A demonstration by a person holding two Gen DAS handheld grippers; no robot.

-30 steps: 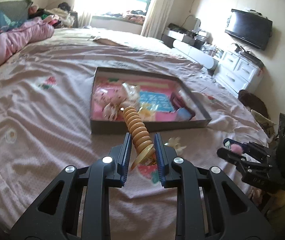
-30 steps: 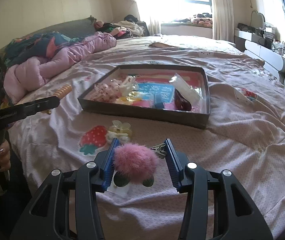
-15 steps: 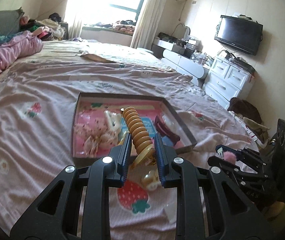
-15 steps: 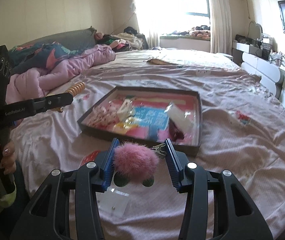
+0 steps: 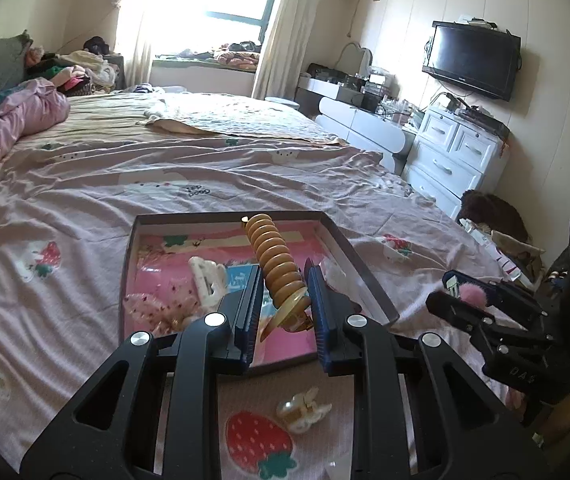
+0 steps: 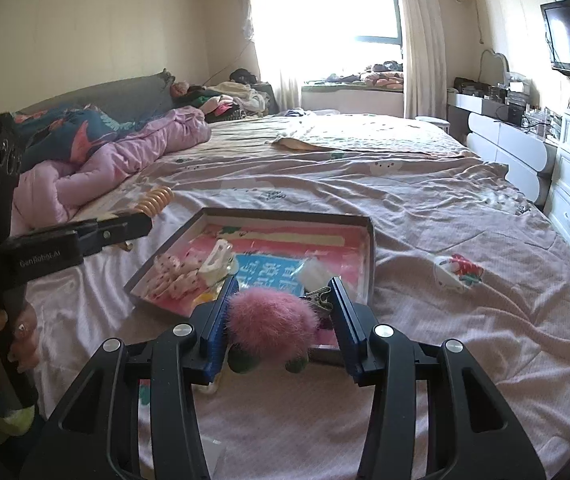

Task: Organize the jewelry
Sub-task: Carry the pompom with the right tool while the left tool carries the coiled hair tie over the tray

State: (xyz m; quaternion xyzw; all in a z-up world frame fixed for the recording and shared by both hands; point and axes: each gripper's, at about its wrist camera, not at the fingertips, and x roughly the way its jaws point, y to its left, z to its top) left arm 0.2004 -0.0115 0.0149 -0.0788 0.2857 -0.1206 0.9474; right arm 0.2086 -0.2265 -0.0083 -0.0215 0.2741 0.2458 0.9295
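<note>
Two grippers, each clamped on a hair accessory above the bed.
Left wrist view: left gripper [image 5: 283, 304] squeezes a tan ribbed hair clip [image 5: 279, 270], held over the near part of the open box [image 5: 365, 276] lying on the pink bedsheet [image 5: 65, 200]; white claw clip [image 5: 207, 276] inside box, pearl clip [image 5: 303, 410] on sheet just before it. Right wrist view: right gripper [image 6: 281, 320] pinches a pink pom-pom clip [image 6: 271, 326] near the box's front edge; left gripper visible at left, apart from the box.
</note>
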